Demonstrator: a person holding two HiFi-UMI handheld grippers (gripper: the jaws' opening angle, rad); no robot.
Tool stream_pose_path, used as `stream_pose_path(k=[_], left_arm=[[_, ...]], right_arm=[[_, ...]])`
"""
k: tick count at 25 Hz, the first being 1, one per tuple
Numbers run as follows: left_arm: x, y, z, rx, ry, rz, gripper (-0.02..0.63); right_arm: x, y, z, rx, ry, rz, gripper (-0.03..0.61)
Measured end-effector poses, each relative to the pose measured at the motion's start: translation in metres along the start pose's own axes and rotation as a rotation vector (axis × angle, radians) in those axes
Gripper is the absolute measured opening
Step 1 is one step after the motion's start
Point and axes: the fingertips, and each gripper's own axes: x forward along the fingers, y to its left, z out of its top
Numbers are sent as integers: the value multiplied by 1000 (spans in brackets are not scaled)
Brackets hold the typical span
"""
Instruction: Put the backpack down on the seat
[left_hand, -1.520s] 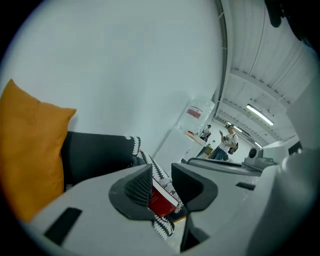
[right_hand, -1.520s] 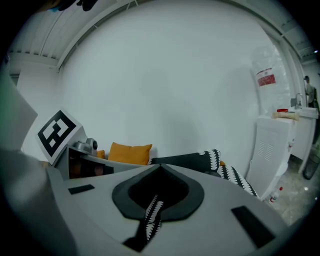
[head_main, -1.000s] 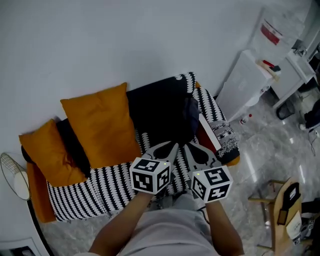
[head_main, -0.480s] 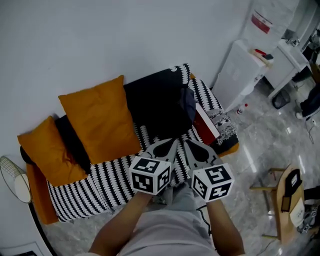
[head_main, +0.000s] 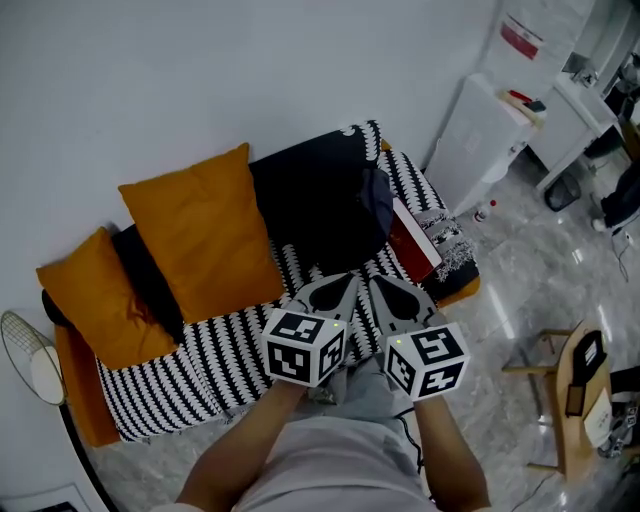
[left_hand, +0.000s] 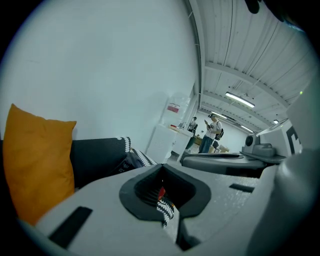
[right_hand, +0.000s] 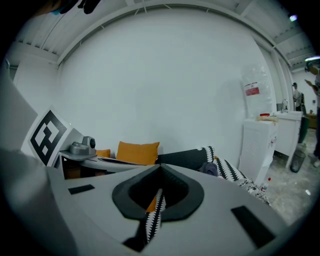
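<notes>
near the person's body, the left claw (head_main: 343, 285) and right claw (head_main: 380, 287) sit side by side, each pinched together with nothing in it, tips over the front edge of the striped sofa seat (head_main: 205, 360). beyond them, clear of both, the dark backpack (head_main: 315, 210) lies on the seat against the backrest. a red flat item (head_main: 412, 248) is just to its right, and two orange cushions (head_main: 205, 235) are to its left.

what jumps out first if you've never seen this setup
Two bright orange fabric cushions sit on the left of a black-and-white zigzag-striped sofa. In the foreground, the left gripper and right gripper, each with a marker cube, point at it, tongs shut and empty.
</notes>
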Motion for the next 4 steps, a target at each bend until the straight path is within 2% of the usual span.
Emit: stream_pose_path(k=[4], left_arm=[[-2, -1, -3, 2, 3, -1, 6]], right_arm=[[-2, 3, -2, 0, -3, -3, 2]])
